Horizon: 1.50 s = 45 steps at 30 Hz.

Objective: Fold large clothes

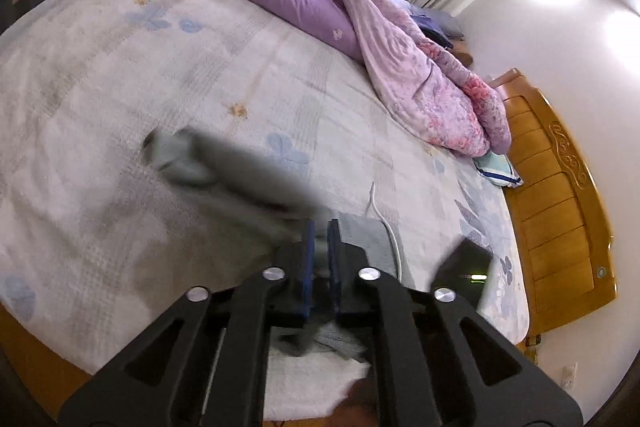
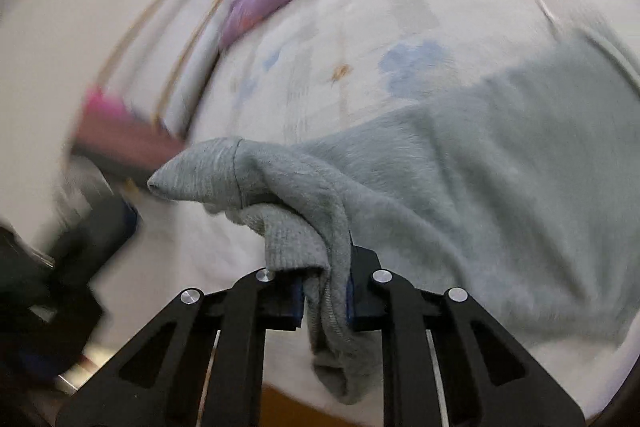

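Note:
A grey-green sweatshirt [image 2: 480,155] lies spread over the bed to the right in the right wrist view. My right gripper [image 2: 325,291] is shut on a bunched ribbed edge of it, and a fold sticks out to the left. In the left wrist view my left gripper [image 1: 320,255] is shut on another part of the same garment, and a blurred sleeve [image 1: 224,167] stretches away from it over the bed. The left gripper also shows as a dark blur at the left of the right wrist view [image 2: 80,235].
The bed has a pale floral sheet [image 1: 160,75]. A purple-pink quilt [image 1: 320,3] is heaped along its far side. A wooden headboard [image 1: 560,195] stands at the right. A white cable [image 1: 384,219] and a dark device [image 1: 464,267] lie near my left gripper.

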Tool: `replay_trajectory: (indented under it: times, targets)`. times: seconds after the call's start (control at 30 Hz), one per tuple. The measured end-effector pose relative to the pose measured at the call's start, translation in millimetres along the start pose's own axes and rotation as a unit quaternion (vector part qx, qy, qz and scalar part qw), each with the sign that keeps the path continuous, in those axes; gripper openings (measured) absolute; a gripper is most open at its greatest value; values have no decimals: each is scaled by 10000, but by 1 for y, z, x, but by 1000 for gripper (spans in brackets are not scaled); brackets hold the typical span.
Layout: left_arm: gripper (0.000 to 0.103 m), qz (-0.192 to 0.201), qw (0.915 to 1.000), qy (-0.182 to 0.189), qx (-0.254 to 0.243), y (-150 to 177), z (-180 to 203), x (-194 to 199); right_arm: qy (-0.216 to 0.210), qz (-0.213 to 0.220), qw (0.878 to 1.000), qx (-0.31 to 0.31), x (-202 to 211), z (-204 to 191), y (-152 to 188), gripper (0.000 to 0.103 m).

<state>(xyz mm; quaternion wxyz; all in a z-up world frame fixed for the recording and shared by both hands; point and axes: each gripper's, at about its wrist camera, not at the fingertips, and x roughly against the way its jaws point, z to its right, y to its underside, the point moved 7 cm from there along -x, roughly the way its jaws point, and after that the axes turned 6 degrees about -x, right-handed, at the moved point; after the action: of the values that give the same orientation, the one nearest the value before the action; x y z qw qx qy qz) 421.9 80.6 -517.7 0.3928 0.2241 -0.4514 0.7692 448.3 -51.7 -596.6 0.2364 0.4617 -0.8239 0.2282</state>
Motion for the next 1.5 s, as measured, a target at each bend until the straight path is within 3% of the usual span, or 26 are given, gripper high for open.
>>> replay_trajectory:
  times: [0.07, 0.13, 0.2, 0.33, 0.5, 0.6, 0.7, 0.8, 0.87, 0.93, 1.0, 1.1, 1.17, 1.23, 1.27, 1.33, 1.37, 1.43, 1.5]
  targets:
    - [34, -148, 9997, -172, 134, 6, -2, -12, -282, 351, 9978, -490, 28, 13, -17, 14]
    - [37, -303, 9990, -272, 206, 12, -3, -25, -407, 693, 9931, -852, 55, 29, -32, 14]
    - [50, -583, 9975, -349, 211, 23, -3, -43, -322, 1045, 9865, -1222, 80, 54, -45, 14]
    - [73, -1068, 9936, -260, 251, 46, 4, -82, -162, 1323, 9750, -1779, 104, 100, -52, 13]
    - [82, -1580, 9864, -329, 302, 81, 13, -130, 187, 1490, 9572, -2476, 115, 155, -51, 13]
    - [82, -1829, 9822, -347, 257, 97, 15, -147, 417, 1512, 9431, -2932, 118, 183, -45, 13]
    - [82, -1609, 9861, -368, 199, 94, 22, -146, 525, 1354, 9355, -3222, 119, 205, -40, 15]
    - [82, -1587, 9865, -396, 68, 86, 32, -150, 627, 1217, 9404, -3113, 128, 207, -44, 22]
    - [82, -1371, 9895, -433, -106, 73, 42, -147, 921, 1172, 9453, -2901, 144, 202, -53, 23]
    - [82, -1193, 9923, -281, -160, 54, 57, -143, 1208, 1229, 9509, -2572, 159, 201, -64, 23]
    - [82, -1080, 9939, -74, -209, 40, 70, -140, 1227, 1398, 9625, -1975, 176, 180, -80, 22]
    - [81, -1002, 9940, 136, -411, 21, 94, -143, 858, 1428, 9811, -982, 181, 127, -108, 13]
    - [81, -966, 9933, 21, -628, 15, 102, -147, 469, 1206, 9893, -677, 165, 100, -119, 11]
    - [78, -1136, 9913, -113, -659, 12, 104, -163, 343, 921, 9932, -630, 141, 93, -126, 11]
    - [76, -1227, 9902, -147, -650, 13, 104, -169, 356, 745, 9941, -697, 125, 96, -131, 11]
    - [75, -1478, 9824, -594, -972, 17, 105, -186, 523, 536, 9943, -761, 102, 108, -138, 11]
    - [75, -1648, 9752, -823, -1228, 20, 107, -199, 824, 356, 9927, -808, 86, 124, -141, 8]
    - [75, -1742, 9714, -1002, -1264, 25, 105, -216, 1231, 131, 9876, -962, 70, 155, -144, 0]
    - [75, -1830, 9666, -1195, -1339, 27, 102, -231, 1485, 110, 9837, -1008, 66, 186, -142, 0]
